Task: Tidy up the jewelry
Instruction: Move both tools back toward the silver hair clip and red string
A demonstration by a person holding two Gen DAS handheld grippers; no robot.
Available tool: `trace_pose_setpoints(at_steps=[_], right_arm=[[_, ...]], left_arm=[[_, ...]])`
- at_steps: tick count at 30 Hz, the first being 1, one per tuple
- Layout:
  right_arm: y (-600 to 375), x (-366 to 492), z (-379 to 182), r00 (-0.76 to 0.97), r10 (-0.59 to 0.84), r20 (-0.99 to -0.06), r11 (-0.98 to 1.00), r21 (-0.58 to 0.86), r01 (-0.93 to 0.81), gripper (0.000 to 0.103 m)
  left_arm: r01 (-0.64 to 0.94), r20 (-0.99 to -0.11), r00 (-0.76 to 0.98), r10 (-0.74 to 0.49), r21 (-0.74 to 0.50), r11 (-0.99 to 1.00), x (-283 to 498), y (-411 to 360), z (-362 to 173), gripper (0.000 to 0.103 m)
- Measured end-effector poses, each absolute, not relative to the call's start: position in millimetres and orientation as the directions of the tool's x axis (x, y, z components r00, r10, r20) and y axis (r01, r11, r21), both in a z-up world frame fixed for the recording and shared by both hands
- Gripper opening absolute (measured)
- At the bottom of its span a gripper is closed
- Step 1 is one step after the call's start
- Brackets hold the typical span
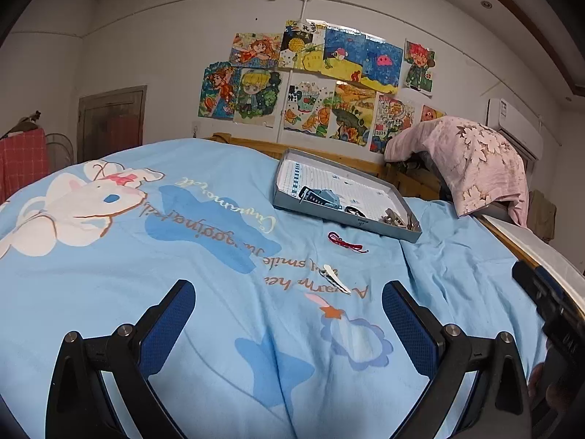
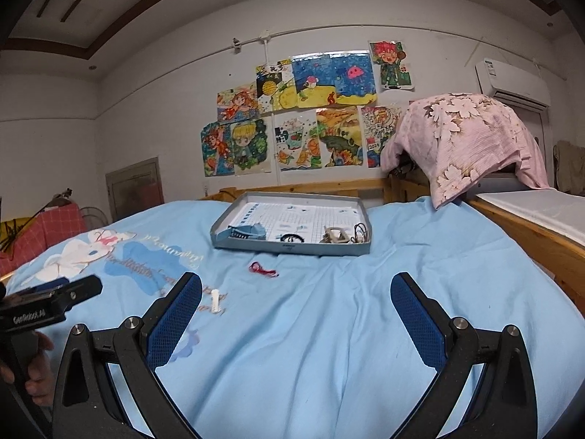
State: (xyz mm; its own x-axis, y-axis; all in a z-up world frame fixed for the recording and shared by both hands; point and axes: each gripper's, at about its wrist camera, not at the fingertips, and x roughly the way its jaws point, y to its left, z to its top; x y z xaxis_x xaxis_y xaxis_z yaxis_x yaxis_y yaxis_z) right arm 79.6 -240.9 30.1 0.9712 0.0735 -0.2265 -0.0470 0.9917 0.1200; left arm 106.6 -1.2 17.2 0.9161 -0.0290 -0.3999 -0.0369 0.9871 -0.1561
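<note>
I found left gripper and right gripper both spread wide, empty, above light-blue printed bedsheet. Red cord bracelet and white hair clip lay outside shallow grey cardboard tray.

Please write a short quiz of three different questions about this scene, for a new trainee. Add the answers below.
1. True or false: the red cord lies inside the tray.
2. Which item lies nearest the left gripper? A) hair clip B) red cord C) tray
3. Fill in: both grippers, left and right, have jaws that are ____.

Key:
1. False; it lies on the blanket, in front of the tray.
2. A
3. open, holding nothing
</note>
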Motion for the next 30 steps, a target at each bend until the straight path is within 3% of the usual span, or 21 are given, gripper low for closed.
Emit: trace_pose_setpoints(at_steps=[10, 22, 30], right_arm=[[-274, 124, 49, 0.981, 0.063, -0.186, 0.985, 0.172, -0.031, 0.101], [-279, 204, 59, 0.985, 0.111, -0.134, 0.986, 0.137, -0.093, 0.101], [-271, 273, 34, 0.956, 0.211, -0.204, 0.975, 0.111, -0.191, 0.101]], left_arm=[[-0.059, -0.373, 0.928, 0.013, -0.113, 0.992, 146, -18, 26, 0.103], [-0.098, -0.387, 0.921, 0.051, -0.104, 0.990, 206, -26, 27, 0.103], [-0.087, -0.444, 0.895, 0.044, -0.077, 0.993, 242, -33, 10, 0.103]])
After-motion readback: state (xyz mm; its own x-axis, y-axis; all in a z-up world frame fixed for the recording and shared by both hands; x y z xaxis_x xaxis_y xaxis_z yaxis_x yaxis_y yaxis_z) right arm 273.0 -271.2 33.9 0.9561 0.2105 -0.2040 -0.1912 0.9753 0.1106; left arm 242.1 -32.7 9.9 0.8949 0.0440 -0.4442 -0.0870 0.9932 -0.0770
